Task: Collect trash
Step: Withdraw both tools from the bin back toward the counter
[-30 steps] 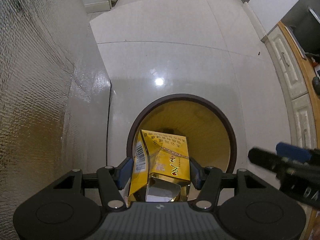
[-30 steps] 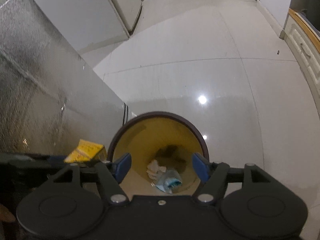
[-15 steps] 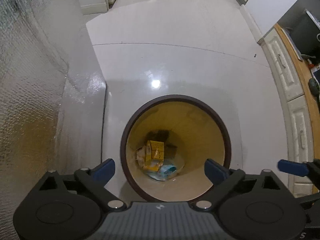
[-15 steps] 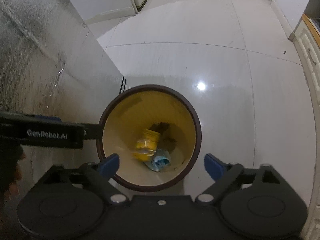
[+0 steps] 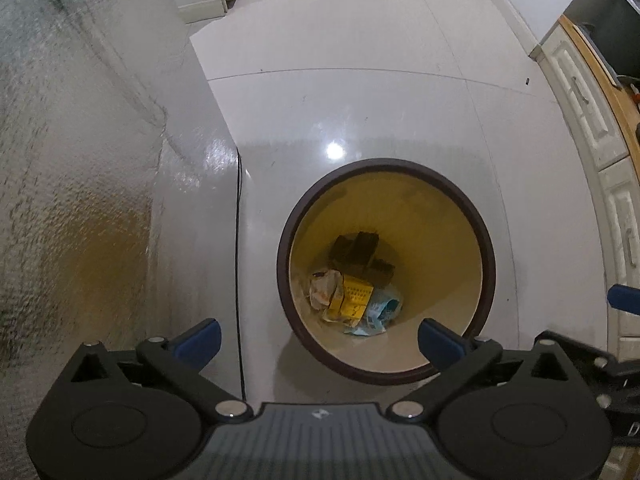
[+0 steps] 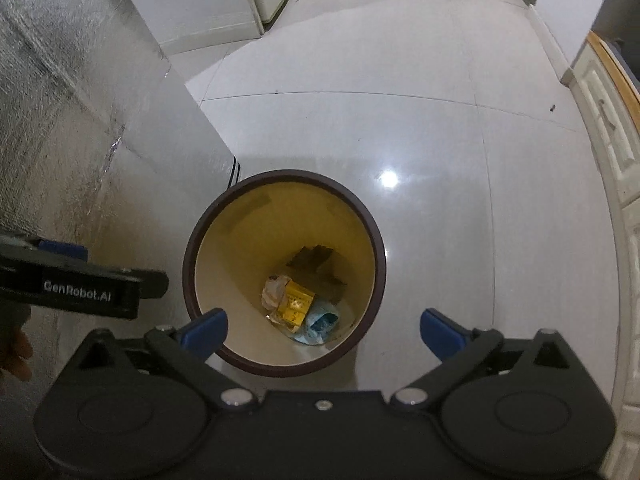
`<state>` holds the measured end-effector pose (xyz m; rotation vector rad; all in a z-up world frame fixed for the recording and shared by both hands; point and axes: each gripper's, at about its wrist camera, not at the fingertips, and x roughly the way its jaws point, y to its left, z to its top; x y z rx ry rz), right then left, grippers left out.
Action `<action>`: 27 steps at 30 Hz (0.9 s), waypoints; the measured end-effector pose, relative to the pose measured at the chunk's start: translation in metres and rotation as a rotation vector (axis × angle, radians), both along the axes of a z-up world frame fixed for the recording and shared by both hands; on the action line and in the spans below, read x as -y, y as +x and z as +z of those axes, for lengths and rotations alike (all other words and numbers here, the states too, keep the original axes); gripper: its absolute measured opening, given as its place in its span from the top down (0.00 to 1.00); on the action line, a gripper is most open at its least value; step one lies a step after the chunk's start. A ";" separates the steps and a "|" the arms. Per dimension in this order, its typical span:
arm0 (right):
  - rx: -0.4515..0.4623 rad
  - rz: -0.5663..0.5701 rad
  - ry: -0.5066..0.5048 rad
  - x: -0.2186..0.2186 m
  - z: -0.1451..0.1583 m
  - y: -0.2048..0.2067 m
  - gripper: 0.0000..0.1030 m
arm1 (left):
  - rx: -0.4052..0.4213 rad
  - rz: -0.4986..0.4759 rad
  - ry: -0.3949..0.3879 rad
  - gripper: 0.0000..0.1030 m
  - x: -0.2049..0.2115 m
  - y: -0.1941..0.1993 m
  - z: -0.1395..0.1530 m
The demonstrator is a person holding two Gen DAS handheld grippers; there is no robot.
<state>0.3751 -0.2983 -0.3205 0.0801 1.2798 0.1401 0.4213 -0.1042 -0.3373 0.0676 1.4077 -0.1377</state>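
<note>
Yellow carton in the bin; both tools empty above it.

The yellow carton (image 5: 354,298) lies at the bottom of the round bin (image 5: 286,268) among crumpled wrappers (image 5: 325,289). I hold the left gripper (image 5: 318,336) and right gripper (image 6: 324,330) over the rim, jaws wide, gripping nothing. To proceed cleanly, I lift both straight up, clear of the rim, before seeking further trash on the floor (image 5: 360,92).

So the bin (image 5: 386,276) sits on the floor (image 5: 360,100) right below and a bit ahead of both grippers, with the carton (image 5: 354,300) down at the bottom of it, a crumpled wrapper (image 5: 324,290) touching its left side and a plastic packet (image 5: 380,312) on its right. Foil-covered panel (image 5: 80,160) runs along the left of the left gripper (image 5: 320,340), cabinets (image 5: 592,120) off to the right. From the right gripper (image 6: 324,330), the left one hangs just left of the bin rim.
</note>
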 end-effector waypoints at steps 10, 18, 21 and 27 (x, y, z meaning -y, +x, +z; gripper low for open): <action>0.009 -0.063 -0.029 0.008 0.007 -0.016 0.00 | 0.006 0.014 0.044 0.00 -0.009 -0.016 0.013; 0.048 -0.105 -0.037 0.011 0.018 -0.025 0.00 | 0.037 0.022 0.060 0.00 -0.018 -0.027 0.028; 0.074 -0.113 -0.042 0.014 0.024 -0.028 0.00 | 0.051 0.013 0.059 0.00 -0.017 -0.030 0.034; 0.095 -0.104 -0.041 0.016 0.041 -0.035 0.00 | 0.093 0.008 0.052 0.00 -0.017 -0.037 0.056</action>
